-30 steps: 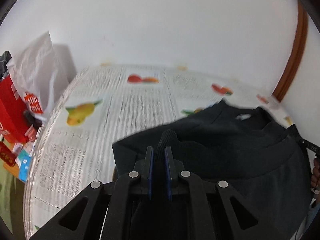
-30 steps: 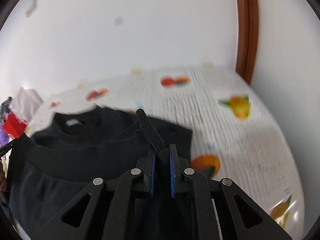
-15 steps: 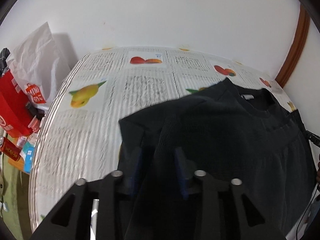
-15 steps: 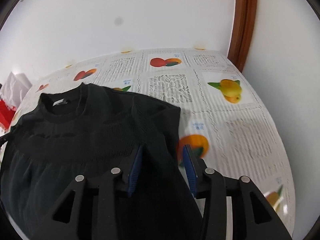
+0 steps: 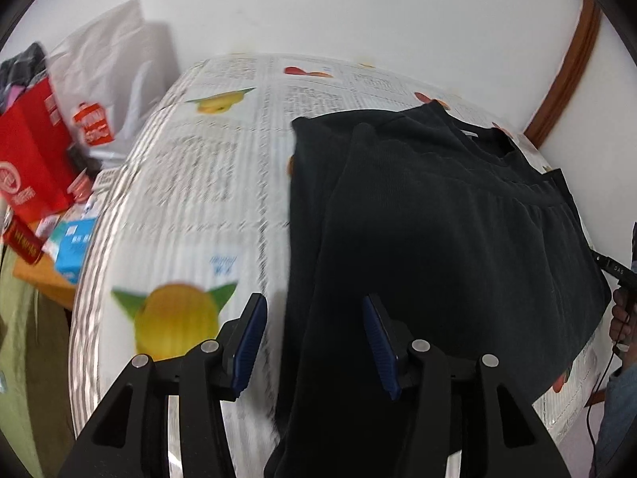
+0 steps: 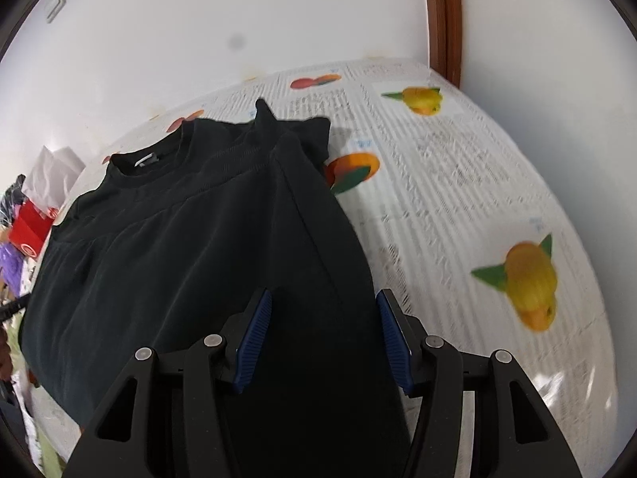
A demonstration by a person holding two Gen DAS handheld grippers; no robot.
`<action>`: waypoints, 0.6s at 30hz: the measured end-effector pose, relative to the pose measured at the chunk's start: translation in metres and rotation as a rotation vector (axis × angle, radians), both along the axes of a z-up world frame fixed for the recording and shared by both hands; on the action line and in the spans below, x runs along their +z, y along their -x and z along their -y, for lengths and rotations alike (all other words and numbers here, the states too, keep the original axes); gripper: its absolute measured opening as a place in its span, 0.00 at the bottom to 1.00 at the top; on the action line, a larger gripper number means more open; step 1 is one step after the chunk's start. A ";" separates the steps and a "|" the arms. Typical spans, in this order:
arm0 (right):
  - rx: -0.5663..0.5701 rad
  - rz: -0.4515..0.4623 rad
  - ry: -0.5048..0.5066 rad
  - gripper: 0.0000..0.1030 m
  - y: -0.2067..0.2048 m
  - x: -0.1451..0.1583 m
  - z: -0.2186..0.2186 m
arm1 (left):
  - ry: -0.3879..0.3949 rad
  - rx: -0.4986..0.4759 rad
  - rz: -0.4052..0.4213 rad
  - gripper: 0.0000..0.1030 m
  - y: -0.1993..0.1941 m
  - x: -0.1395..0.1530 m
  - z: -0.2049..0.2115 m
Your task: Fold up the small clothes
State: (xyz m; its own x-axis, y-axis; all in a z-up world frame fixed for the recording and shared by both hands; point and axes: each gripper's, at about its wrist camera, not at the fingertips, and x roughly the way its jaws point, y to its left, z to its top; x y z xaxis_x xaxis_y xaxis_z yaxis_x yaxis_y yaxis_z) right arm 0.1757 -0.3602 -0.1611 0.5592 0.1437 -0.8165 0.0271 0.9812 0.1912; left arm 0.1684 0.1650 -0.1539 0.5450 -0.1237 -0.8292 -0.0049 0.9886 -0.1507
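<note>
A black long-sleeved top (image 5: pixel 438 219) (image 6: pixel 191 247) lies flat on the table, neck towards the wall, with each sleeve folded lengthwise over its side. My left gripper (image 5: pixel 314 338) hovers over the garment's left edge, jaws opening, the blue pads apart and not pressing the cloth. My right gripper (image 6: pixel 324 338) hovers over the right edge above the folded sleeve, jaws also opening, nothing pinched between its pads.
The table wears a cloth (image 5: pixel 207 183) (image 6: pixel 458 183) printed with text and fruit. A red bag (image 5: pixel 32 159), a white plastic bag (image 5: pixel 115 79) and small boxes (image 5: pixel 71 251) crowd the left end. A wooden door frame (image 6: pixel 444 12) stands at the right. A hand (image 5: pixel 623 318) shows at the right rim.
Both grippers let go of the sleeve cuffs they were shut on, opened, and drew back towards the hem. The sleeves now lie along the garment's sides.
</note>
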 end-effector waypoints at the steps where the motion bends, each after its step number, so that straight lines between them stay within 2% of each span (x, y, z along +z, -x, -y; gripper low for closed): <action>1: -0.001 0.001 0.002 0.51 -0.001 -0.001 -0.002 | 0.011 0.005 -0.003 0.47 0.004 -0.003 -0.001; 3: 0.002 0.000 0.010 0.47 -0.003 -0.003 -0.005 | 0.030 0.016 0.002 0.47 0.008 -0.009 -0.002; 5: 0.015 0.004 -0.002 0.38 -0.008 -0.004 -0.008 | 0.046 0.032 0.019 0.47 0.010 -0.014 -0.003; 7: 0.031 0.002 0.004 0.26 -0.011 -0.004 -0.010 | 0.060 0.042 0.033 0.36 0.010 -0.015 -0.002; 8: 0.035 0.002 0.014 0.23 -0.011 -0.003 -0.010 | 0.086 0.037 0.032 0.23 0.008 -0.016 -0.002; 9: 0.039 0.007 0.025 0.16 -0.011 -0.001 -0.010 | 0.102 0.040 0.031 0.16 0.006 -0.016 -0.001; 11: 0.046 0.016 0.030 0.13 -0.012 0.002 -0.008 | 0.099 0.056 0.041 0.11 0.001 -0.016 0.004; 18: -0.013 0.039 0.082 0.11 -0.026 0.008 0.013 | 0.103 0.017 0.046 0.10 -0.033 -0.015 0.034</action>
State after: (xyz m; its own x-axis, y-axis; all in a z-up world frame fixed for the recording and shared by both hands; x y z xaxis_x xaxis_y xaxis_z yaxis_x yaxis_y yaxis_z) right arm 0.2018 -0.3736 -0.1536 0.5925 0.0694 -0.8026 0.0341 0.9932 0.1111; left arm 0.2013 0.1311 -0.1684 0.5846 -0.1974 -0.7869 -0.0119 0.9678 -0.2516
